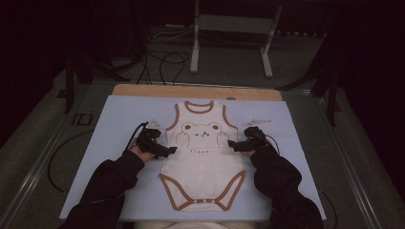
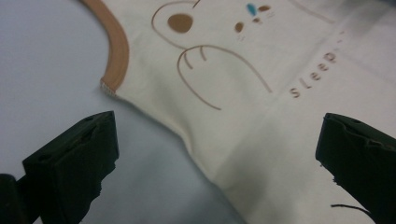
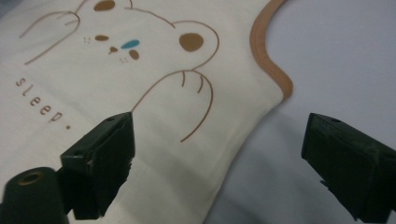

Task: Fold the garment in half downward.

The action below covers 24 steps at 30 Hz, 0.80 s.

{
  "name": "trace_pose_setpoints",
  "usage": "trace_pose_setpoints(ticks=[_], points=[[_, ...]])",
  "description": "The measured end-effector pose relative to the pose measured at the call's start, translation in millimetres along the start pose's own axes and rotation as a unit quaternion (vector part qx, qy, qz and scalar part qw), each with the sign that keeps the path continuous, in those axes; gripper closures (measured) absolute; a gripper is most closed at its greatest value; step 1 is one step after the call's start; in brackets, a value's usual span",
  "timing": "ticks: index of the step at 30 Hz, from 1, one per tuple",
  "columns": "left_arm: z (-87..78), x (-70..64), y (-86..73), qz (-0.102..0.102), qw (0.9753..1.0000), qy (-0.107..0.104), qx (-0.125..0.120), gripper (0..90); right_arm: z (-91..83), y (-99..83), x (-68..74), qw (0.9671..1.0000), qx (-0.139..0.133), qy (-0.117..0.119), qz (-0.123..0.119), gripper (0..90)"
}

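Cream cotton-looking bodysuit (image 1: pixel 203 160) lies flat, front up, in the middle of the table (image 1: pixel 114 124). Near end: leg openings w/ brown trim and small snaps at the crotch. Going further: word "sleep" (image 2: pixel 314 79) in brown letters, then a bear drawing (image 1: pixel 200 130) w/ brown ears, paws up at the cheeks, one small blue mark by the nose. Far end: sleeveless armholes and round neck, both w/ brown binding.

Left gripper (image 1: pixel 165 151) sits at the garment's left edge below the armhole; fingers (image 2: pixel 74 165) are wide apart, holding nothing, one over the mat and one over the cloth. Right gripper (image 1: pixel 235 145) is at the right edge, same height; fingers (image 3: pixel 100 161) also spread wide, nothing between them but the cloth edge under them. Both hands have dark sleeves.

Table is covered by a pale blue mat, w/ a wooden strip showing at the far edge. Beyond it: grey floor, black cables (image 1: pixel 165 62), legs of a white metal frame (image 1: pixel 231 38), room is dark.
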<state>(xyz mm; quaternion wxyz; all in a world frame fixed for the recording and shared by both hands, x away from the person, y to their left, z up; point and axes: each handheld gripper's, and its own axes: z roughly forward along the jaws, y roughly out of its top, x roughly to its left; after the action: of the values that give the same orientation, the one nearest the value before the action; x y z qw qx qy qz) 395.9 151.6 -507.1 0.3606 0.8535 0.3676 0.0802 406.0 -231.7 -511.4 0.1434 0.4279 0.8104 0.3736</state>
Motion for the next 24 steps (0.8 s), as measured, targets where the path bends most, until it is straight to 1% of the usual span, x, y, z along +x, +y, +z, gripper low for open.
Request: trace_pose_setpoints(ticks=[2,3,4,5,7,8,9,10,11,12,13,14,15,16,18,20,23,24], points=[[2.1,-0.3,0.0,0.003,1.0000,-0.001,0.000,0.6,2.1,-0.1,0.1,1.0000,0.006,-0.003,0.002,15.2],[2.1,-0.3,0.0,0.003,1.0000,-0.001,0.000,1.3,3.3,-0.1,-0.1,0.9999,0.010,-0.006,0.000,17.4],[3.6,-0.2,0.1,0.007,1.0000,-0.001,0.001,2.9,4.6,0.2,-0.1,0.9999,0.014,-0.007,0.003,19.0],[5.2,-0.2,0.4,0.006,1.0000,0.004,0.006,3.7,5.7,0.2,-0.6,0.9998,0.016,-0.009,0.003,20.5],[7.4,0.0,0.9,0.006,0.9998,0.003,0.017,5.6,8.2,0.7,-1.3,0.9997,0.022,-0.011,0.006,23.9],[7.4,0.0,0.9,0.006,0.9998,0.003,0.017,7.9,9.4,1.0,-1.1,0.9996,0.024,-0.012,0.007,26.0],[9.0,-0.2,1.1,0.004,0.9997,0.010,0.022,10.7,10.8,1.4,-0.6,0.9994,0.028,-0.018,0.007,28.3],[9.9,0.1,1.0,0.002,0.9996,0.012,0.025,13.5,11.7,1.7,-0.5,0.9992,0.032,-0.022,0.006,30.1],[10.3,0.5,0.9,0.002,0.9994,0.018,0.029,17.0,12.6,1.8,-0.1,0.9991,0.034,-0.024,0.006,31.4],[10.8,0.4,0.9,-0.002,0.9994,0.021,0.028,18.8,13.2,1.9,0.4,0.9990,0.037,-0.026,0.004,32.4],[10.8,0.1,1.0,-0.002,0.9992,0.031,0.027,23.3,14.0,1.8,0.5,0.9989,0.038,-0.028,0.002,33.0],[10.8,0.1,1.0,-0.002,0.9992,0.031,0.027,27.2,14.0,1.8,0.5,0.9989,0.038,-0.028,0.002,33.0],[11.1,0.3,0.8,-0.002,0.9992,0.033,0.025,28.0,14.9,1.8,0.2,0.9988,0.040,-0.027,0.003,35.5],[12.4,0.4,0.6,-0.002,0.9988,0.040,0.028,30.4,15.3,1.6,0.2,0.9987,0.041,-0.032,0.001,36.7],[13.3,0.6,0.4,0.000,0.9986,0.044,0.031,32.7,15.2,2.1,0.3,0.9986,0.042,-0.032,0.003,38.0],[14.1,0.2,1.5,-0.007,0.9982,0.051,0.029,35.6,15.1,2.5,0.6,0.9984,0.044,-0.036,0.001,39.7],[14.7,-0.1,2.8,-0.009,0.9983,0.050,0.030,42.0,15.2,2.6,0.5,0.9984,0.045,-0.035,0.000,39.8],[14.7,-0.1,2.8,-0.009,0.9983,0.050,0.030,42.0,15.2,2.6,0.8,0.9983,0.045,-0.035,-0.001,39.8]])
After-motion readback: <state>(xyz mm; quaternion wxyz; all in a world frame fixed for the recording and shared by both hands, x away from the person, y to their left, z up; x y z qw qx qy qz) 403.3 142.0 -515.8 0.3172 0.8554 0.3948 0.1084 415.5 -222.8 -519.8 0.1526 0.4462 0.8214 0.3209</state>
